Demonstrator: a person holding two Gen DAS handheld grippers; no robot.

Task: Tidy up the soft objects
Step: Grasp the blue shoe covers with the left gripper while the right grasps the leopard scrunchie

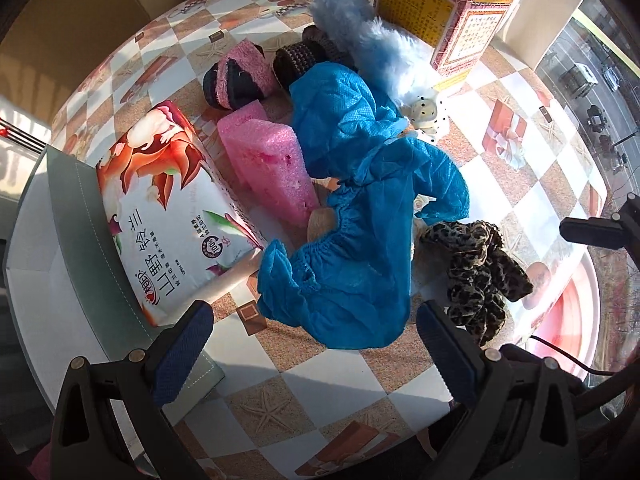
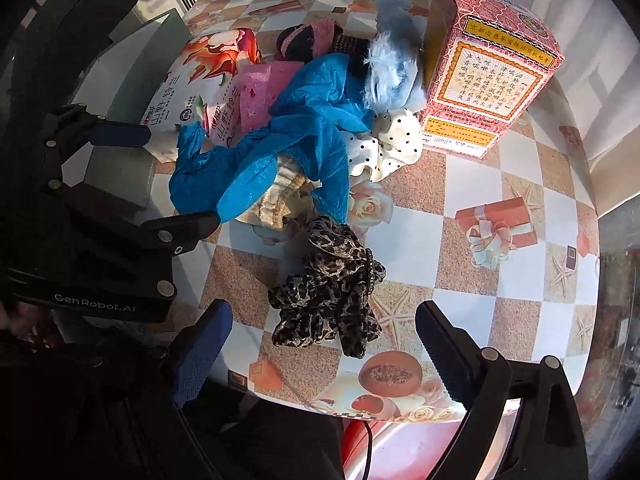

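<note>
A pile of soft things lies on the checked table (image 1: 328,376). Crumpled blue shoe covers (image 1: 352,216) (image 2: 288,128) lie in the middle. A leopard scrunchie (image 1: 480,272) (image 2: 332,288) lies at the near right. A pink foam block (image 1: 268,160), a pink-and-dark knit roll (image 1: 236,76), a brown knit roll (image 1: 296,60), a fluffy blue piece (image 1: 372,40) (image 2: 392,64) and a polka-dot scrunchie (image 2: 388,140) lie around them. My left gripper (image 1: 316,360) is open just before the blue covers; it also shows in the right wrist view (image 2: 180,176). My right gripper (image 2: 324,360) is open just before the leopard scrunchie.
A tissue pack (image 1: 168,208) leans on a grey-green box (image 1: 68,216) at the left. A red patterned carton (image 1: 448,12) (image 2: 488,80) stands at the back right. The table's near edge is close under both grippers.
</note>
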